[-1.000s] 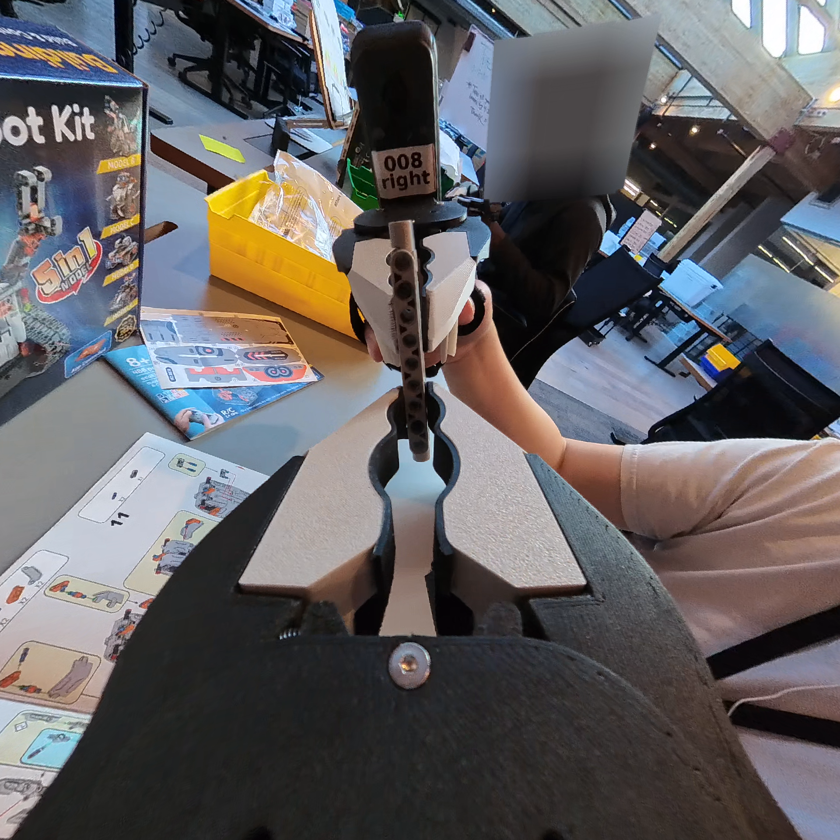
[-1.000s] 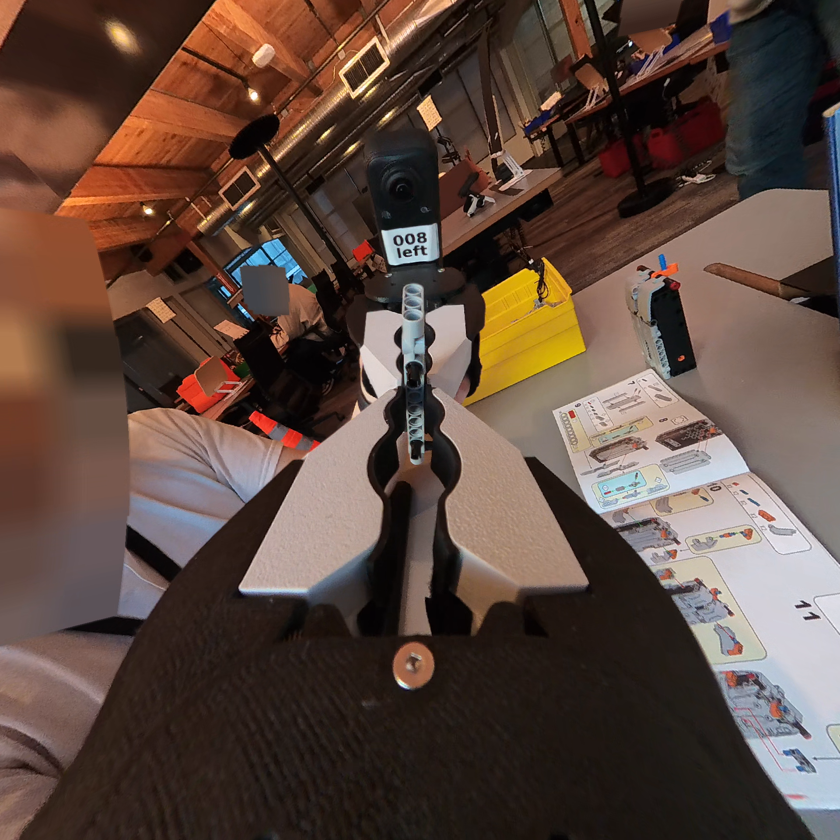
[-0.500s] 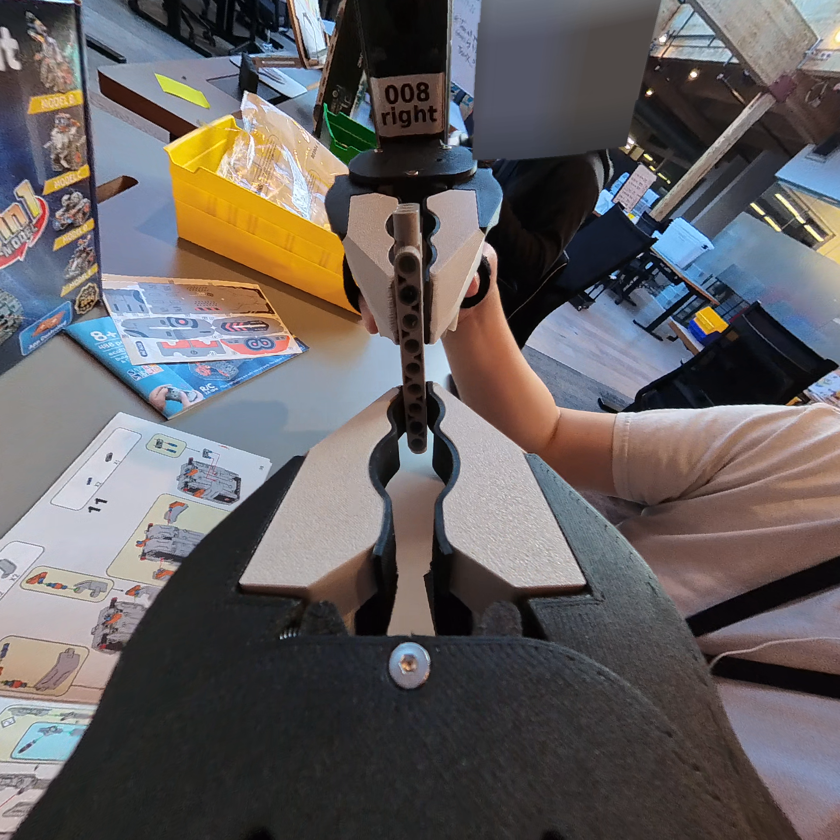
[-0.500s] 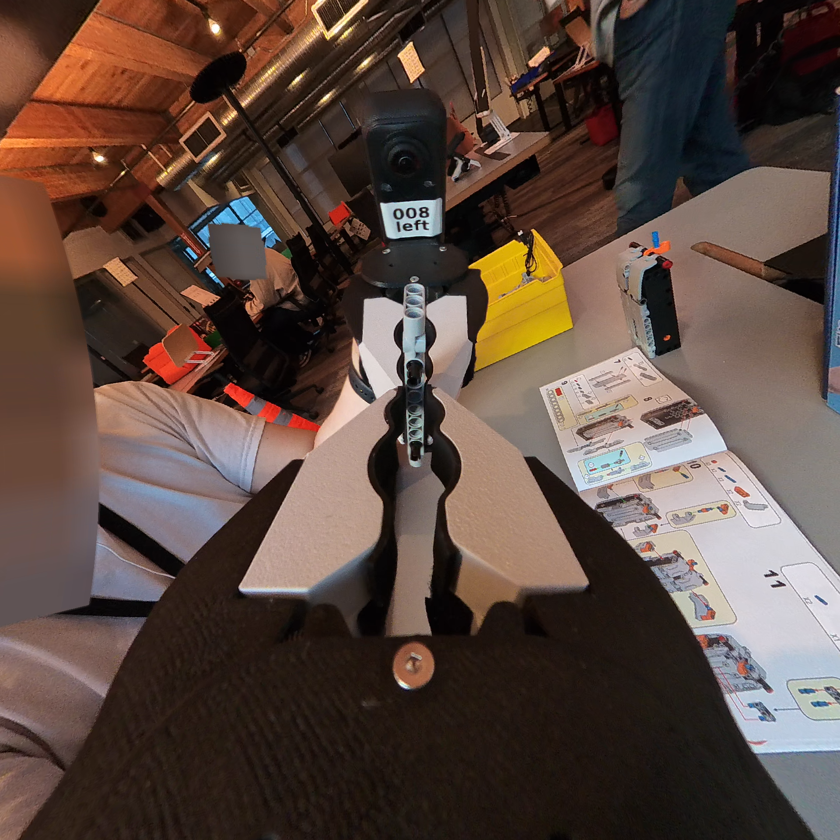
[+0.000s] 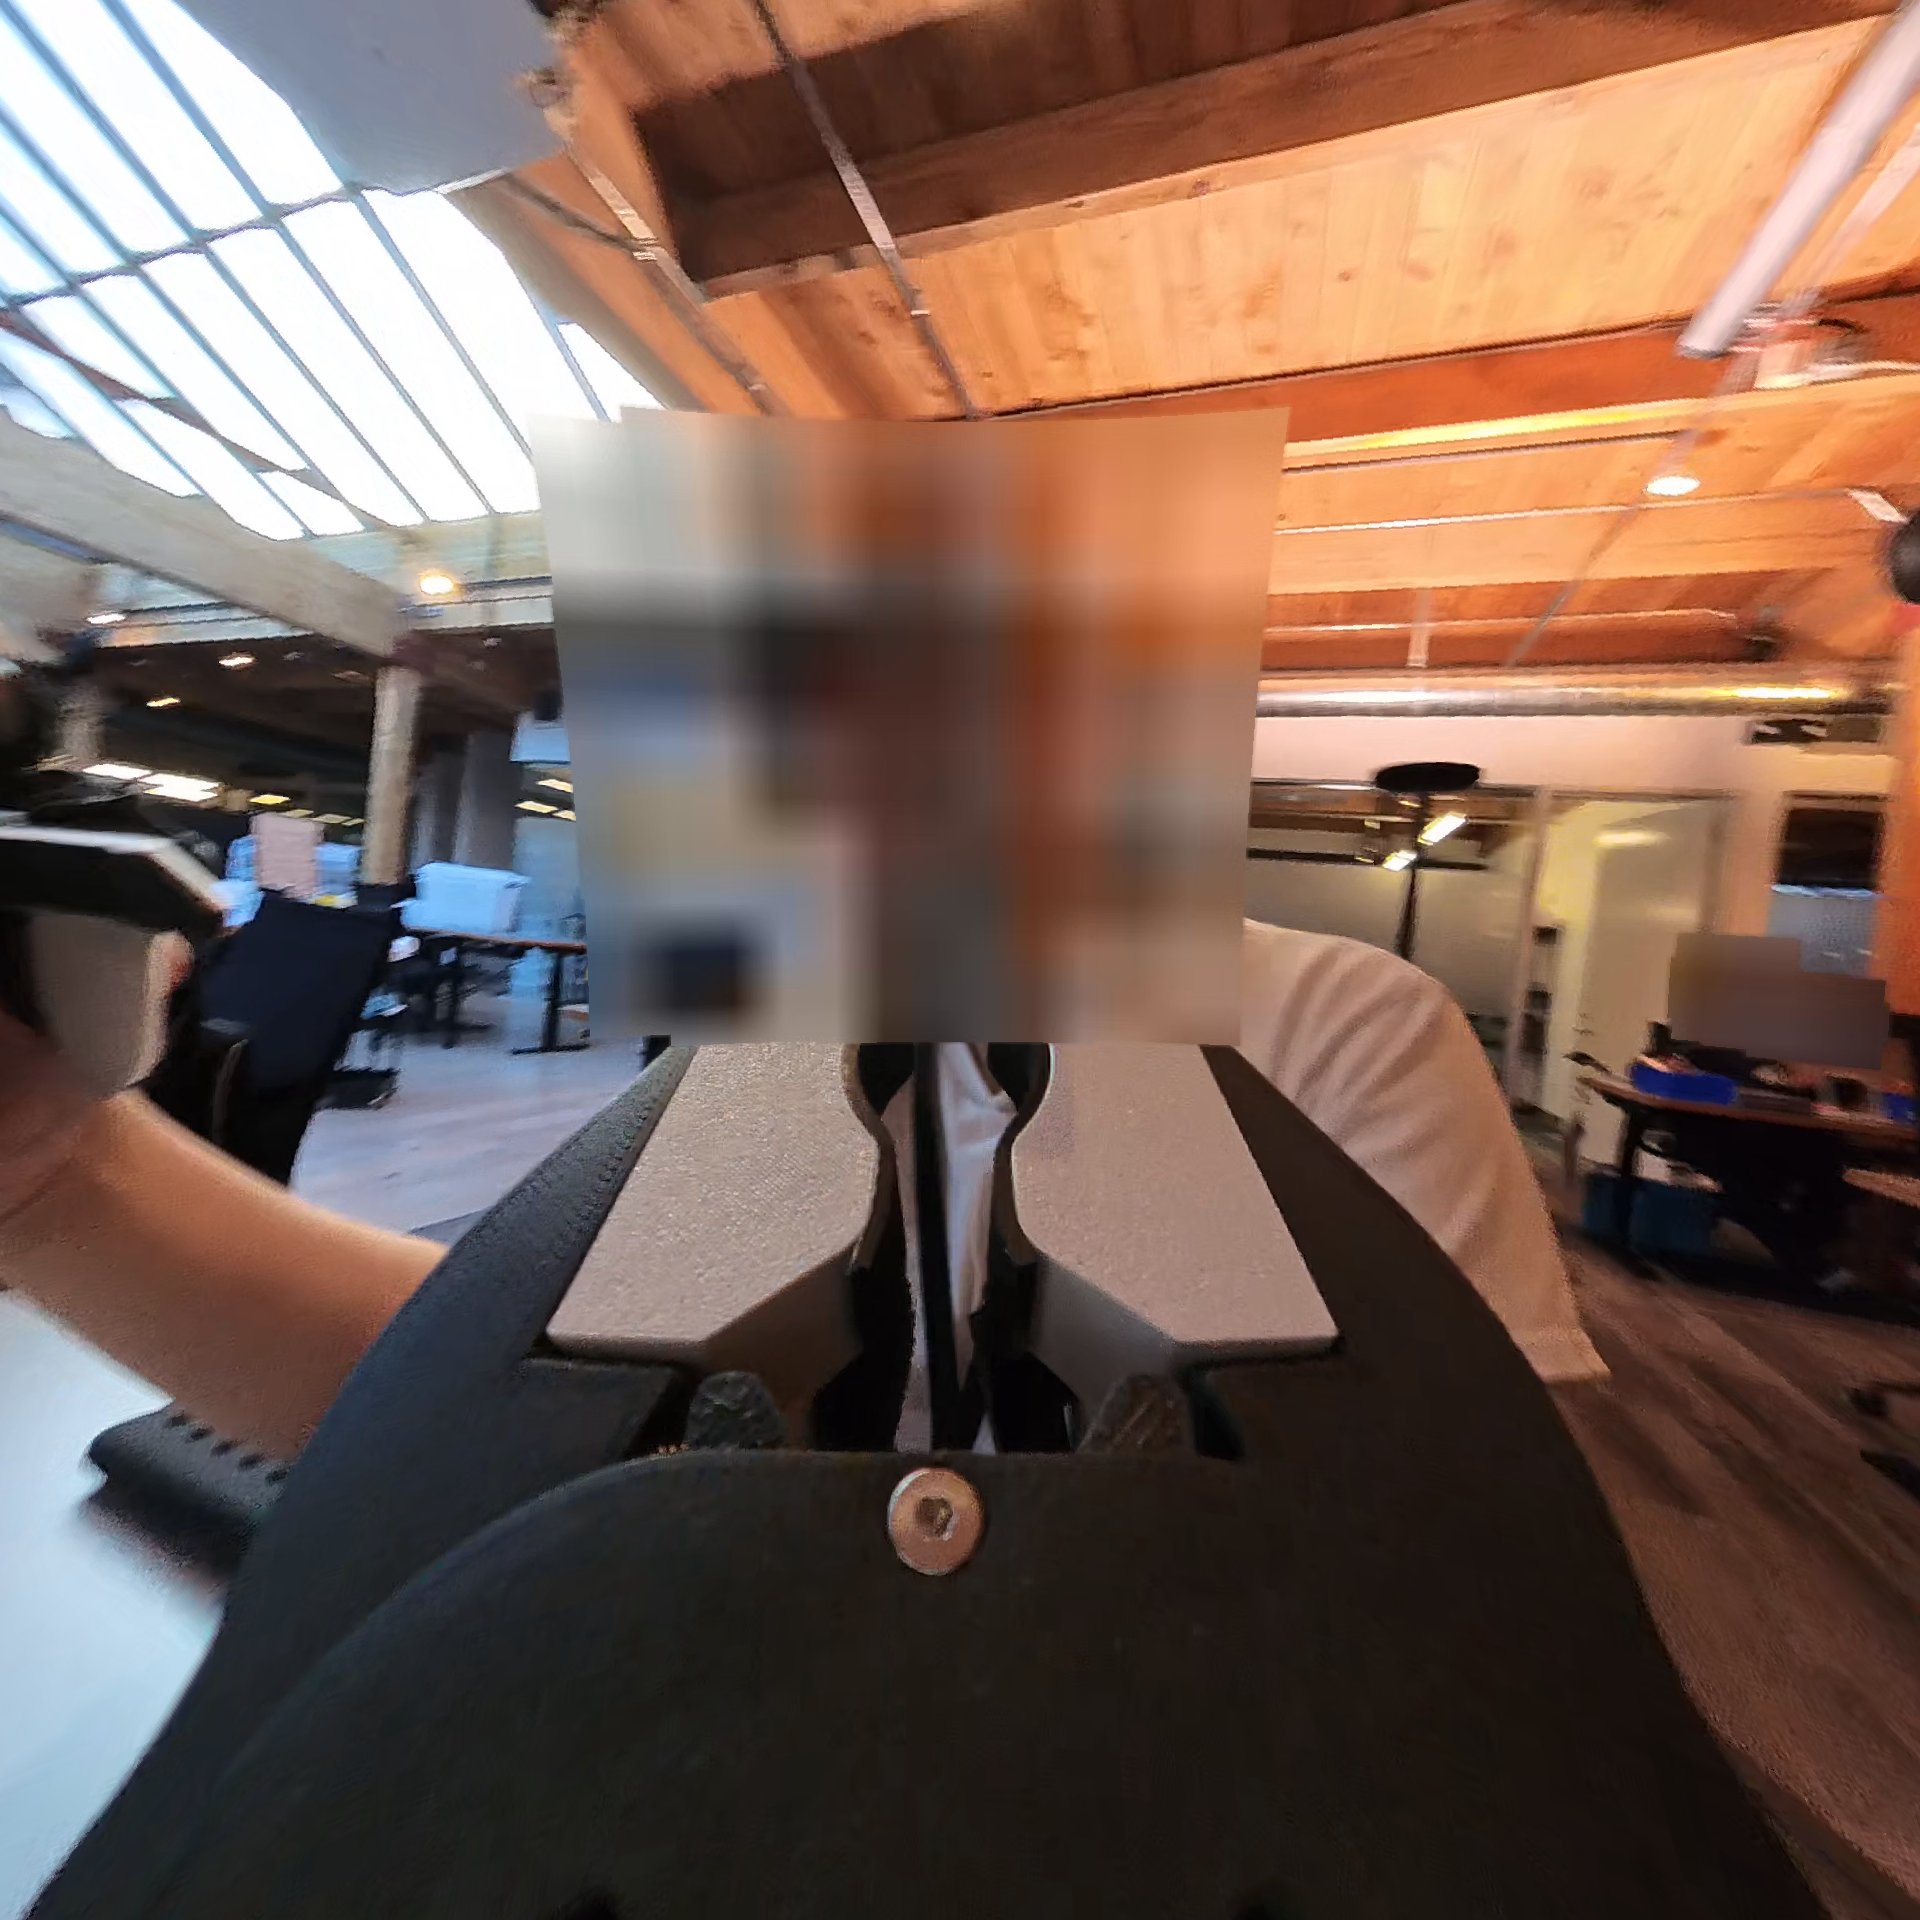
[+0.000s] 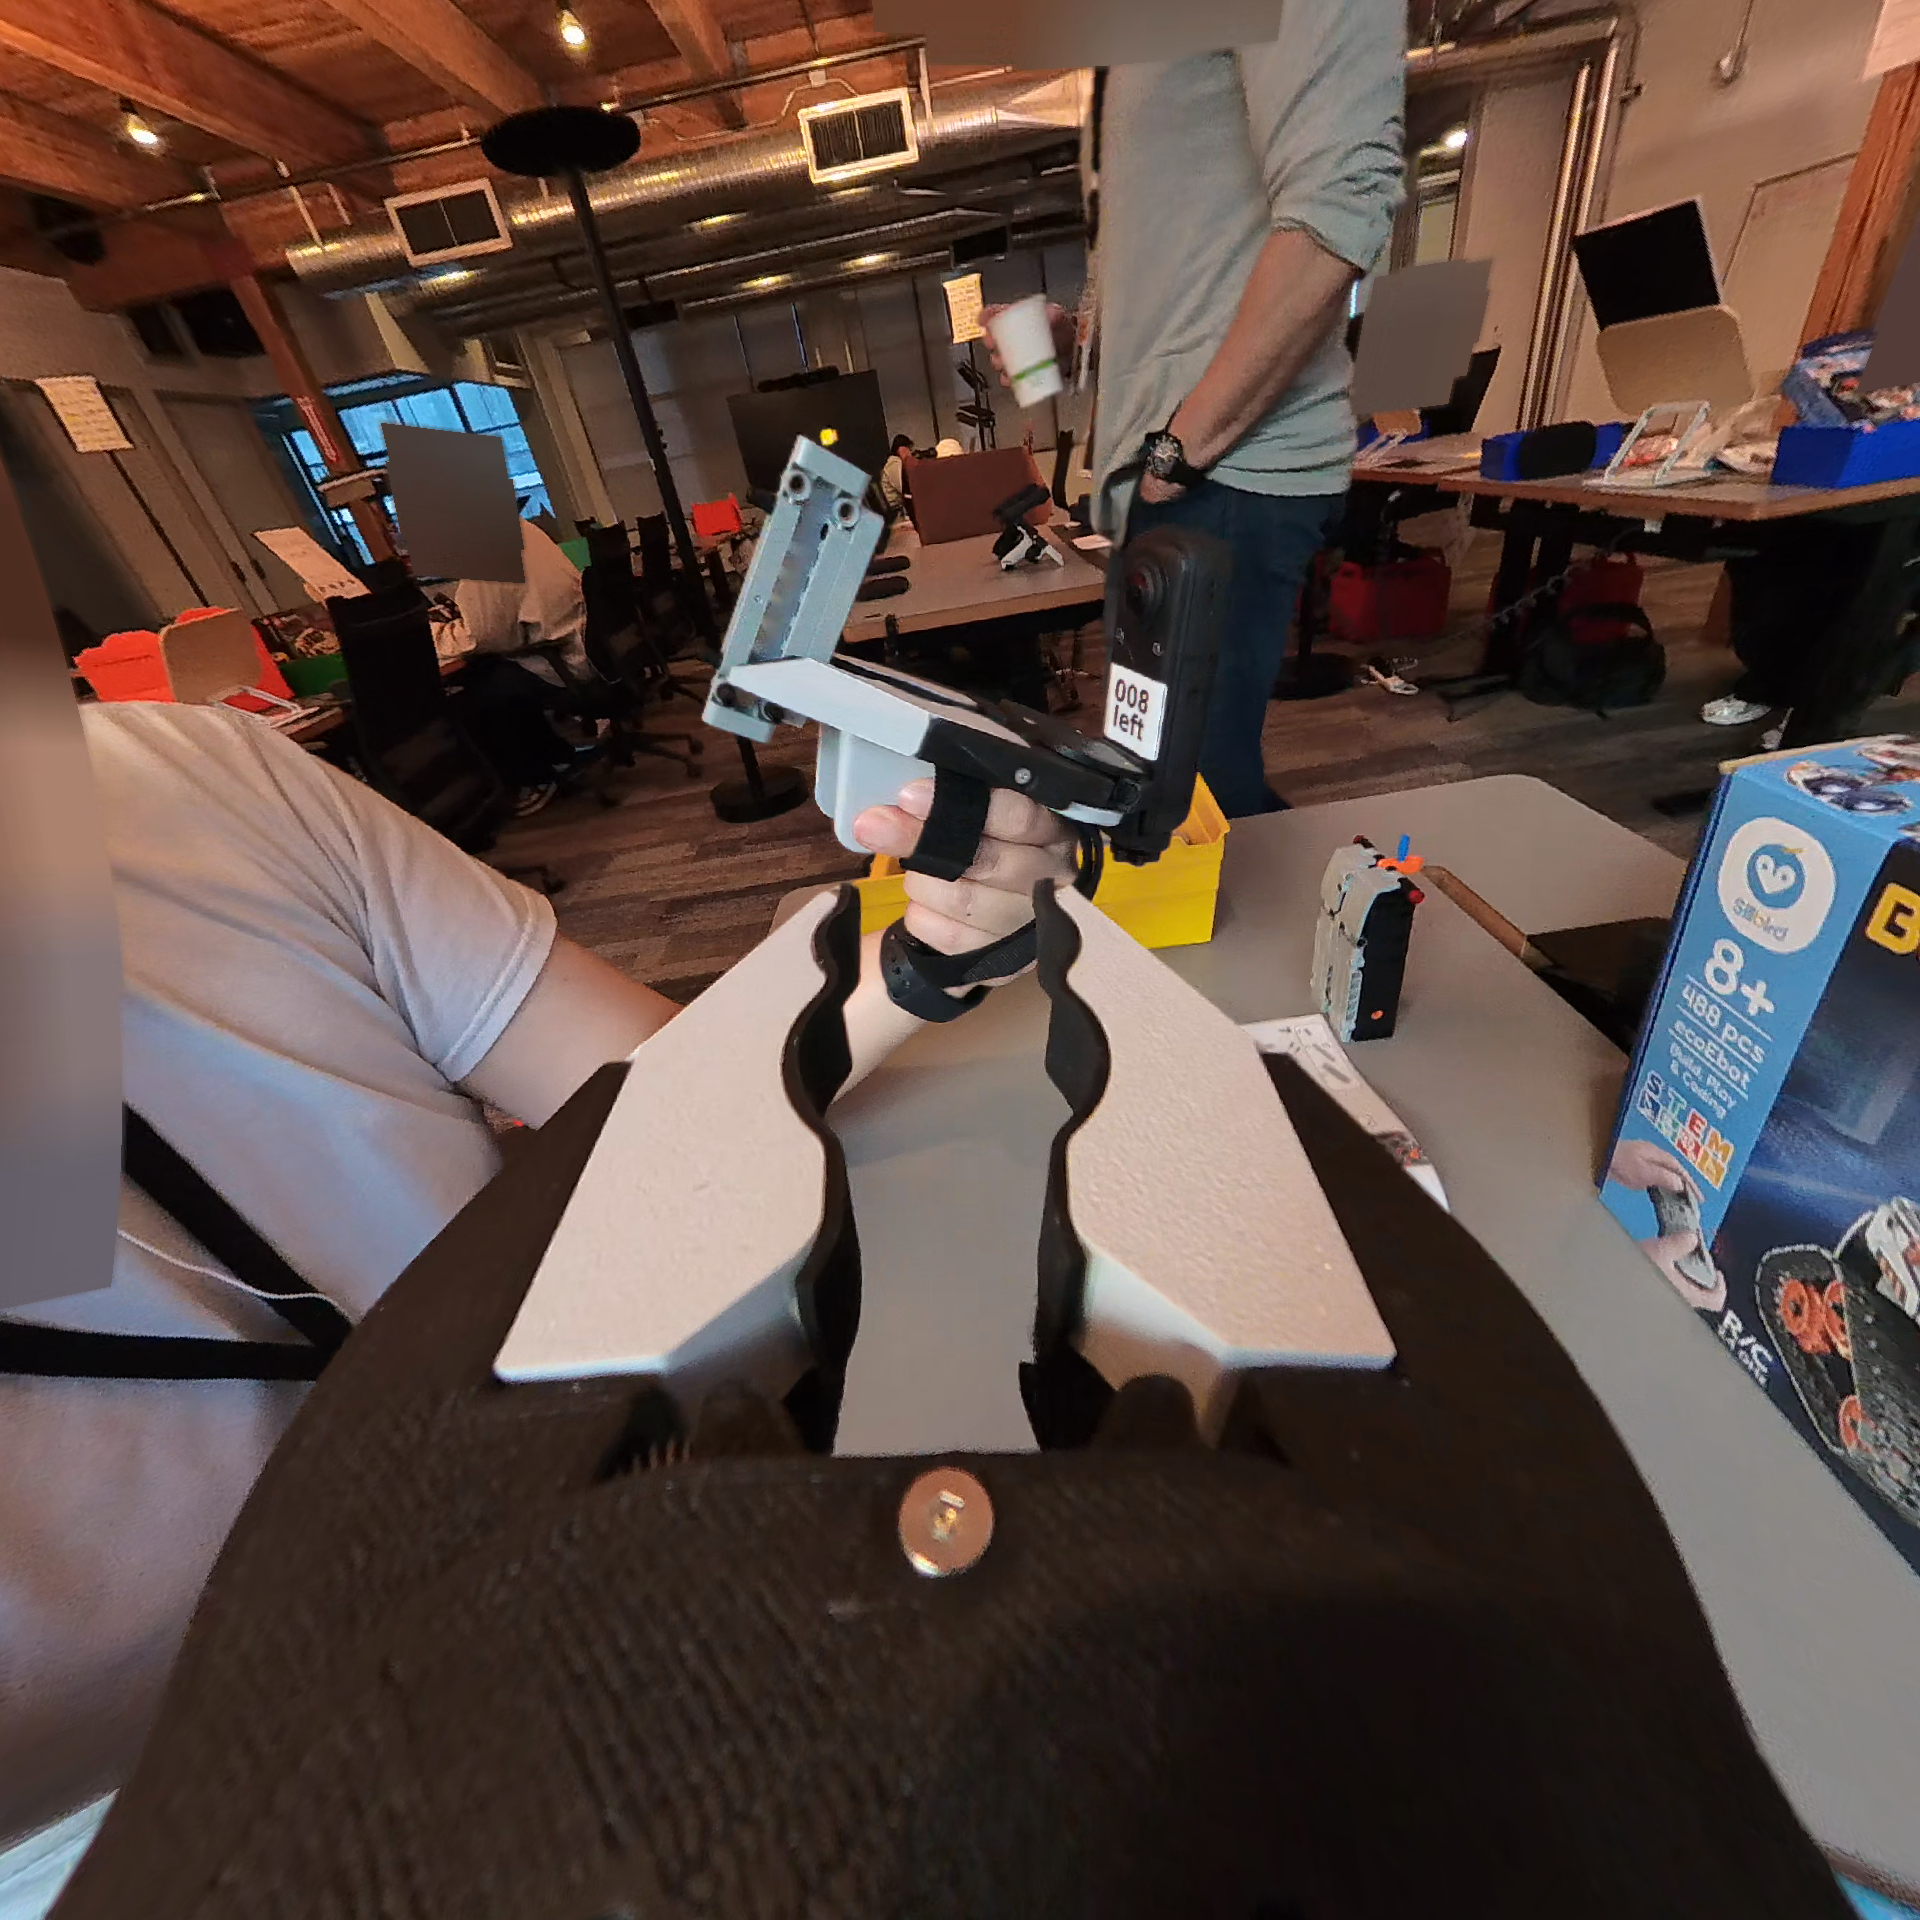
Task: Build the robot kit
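Observation:
In the right wrist view my left gripper (image 6: 743,696) is held side-on above the table's far edge. It is shut on a grey perforated beam (image 6: 805,582) that stands up from its tips, tilted a little to the right. My right gripper (image 6: 940,904) is open and empty, a hand's width short of the left hand. In the left wrist view my left gripper (image 5: 951,1055) points at the seated person's chest. Its tips and the beam are hidden behind a mosaic patch. The right gripper (image 5: 83,935) shows at that view's left edge.
On the grey table (image 6: 1507,1143) stand a yellow bin (image 6: 1164,883), a small black and grey block (image 6: 1361,956) and a blue kit box (image 6: 1766,1091). An instruction sheet (image 6: 1340,1081) lies by the right finger. A person with a cup (image 6: 1216,312) stands behind the table. Left tips to right tips: about 15 cm.
Both grippers held the beam end to end. My right gripper has opened, let go and drawn back. My left gripper has swung up and round toward the person with the beam.

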Available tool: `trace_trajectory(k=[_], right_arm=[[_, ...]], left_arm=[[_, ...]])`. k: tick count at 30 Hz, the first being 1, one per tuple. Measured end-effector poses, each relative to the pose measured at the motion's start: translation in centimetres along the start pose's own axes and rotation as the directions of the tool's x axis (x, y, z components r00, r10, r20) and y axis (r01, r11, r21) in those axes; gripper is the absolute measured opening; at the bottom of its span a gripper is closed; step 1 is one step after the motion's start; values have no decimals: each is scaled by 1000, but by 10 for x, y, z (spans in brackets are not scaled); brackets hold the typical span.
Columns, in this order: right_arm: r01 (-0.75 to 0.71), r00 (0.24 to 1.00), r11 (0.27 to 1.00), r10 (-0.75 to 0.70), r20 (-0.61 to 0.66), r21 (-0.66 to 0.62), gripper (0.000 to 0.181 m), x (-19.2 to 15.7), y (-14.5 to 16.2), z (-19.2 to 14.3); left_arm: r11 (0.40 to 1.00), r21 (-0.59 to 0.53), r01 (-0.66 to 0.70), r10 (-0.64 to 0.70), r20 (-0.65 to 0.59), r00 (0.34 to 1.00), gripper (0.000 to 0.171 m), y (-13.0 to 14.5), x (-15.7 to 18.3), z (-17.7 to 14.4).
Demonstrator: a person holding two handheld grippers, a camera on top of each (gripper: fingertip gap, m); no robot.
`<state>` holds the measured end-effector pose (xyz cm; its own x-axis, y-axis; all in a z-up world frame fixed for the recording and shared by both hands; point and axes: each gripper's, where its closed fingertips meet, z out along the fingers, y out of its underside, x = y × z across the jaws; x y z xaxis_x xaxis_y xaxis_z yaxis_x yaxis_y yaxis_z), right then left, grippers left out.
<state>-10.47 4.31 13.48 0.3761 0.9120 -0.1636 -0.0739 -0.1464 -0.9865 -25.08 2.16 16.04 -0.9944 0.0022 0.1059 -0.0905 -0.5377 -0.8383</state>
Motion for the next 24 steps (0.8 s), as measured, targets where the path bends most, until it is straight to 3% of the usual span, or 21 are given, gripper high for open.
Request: trace_trajectory(k=[1, 7, 8, 10, 12, 14, 15, 16, 17, 19, 21, 24], right_arm=[[-5, 1000, 1000, 5, 1, -4, 33, 0, 1, -1], [24, 1000, 999, -24, 3, -28, 32, -2, 2, -5], [28, 999, 999, -29, -19, -46, 32, 0, 5, -6], [62, 988, 991, -78, -136, -120, 36, 10, 11, -11], [149, 935, 954, -222, -278, -260, 38, 18, 24, -22], [185, 893, 909, -314, -321, -375, 39, 24, 46, -29], [141, 905, 895, -290, -311, -424, 39, 27, 67, -29], [78, 928, 872, -241, -285, -484, 39, 29, 97, -29], [13, 941, 823, -203, -272, -568, 39, 32, 133, -32], [-53, 950, 714, -179, -254, -698, 38, 36, 191, -41], [-27, 972, 628, -164, -166, -778, 32, 24, 226, -37], [-4, 961, 414, -250, -118, -910, 28, 34, 256, -44]], left_arm=[[1000, -1, -9, 9, -23, 1000, 4, 2, 2, 0], [999, -31, 25, -24, 20, 1000, 4, 8, -11, 4], [999, -44, 25, -22, 71, 997, 4, 10, -18, 3], [993, -110, 46, -7, 326, 945, 4, 16, -49, -7], [977, -204, 67, 80, 638, 766, 5, 20, -82, -34], [948, -294, 120, 211, 866, 454, 5, 18, -99, -79], [936, -321, 145, 274, 923, 272, 4, 12, -101, -105], [928, -339, 153, 317, 936, 151, 5, 6, -97, -121], [927, -347, 142, 331, 935, 124, 5, 1, -92, -123], [942, -323, 95, 302, 935, 183, 5, -5, -85, -111], [951, -303, 61, 285, 937, 203, 5, -10, -83, -107], [952, -295, 81, 277, 943, 182, 5, -8, -82, -113]])
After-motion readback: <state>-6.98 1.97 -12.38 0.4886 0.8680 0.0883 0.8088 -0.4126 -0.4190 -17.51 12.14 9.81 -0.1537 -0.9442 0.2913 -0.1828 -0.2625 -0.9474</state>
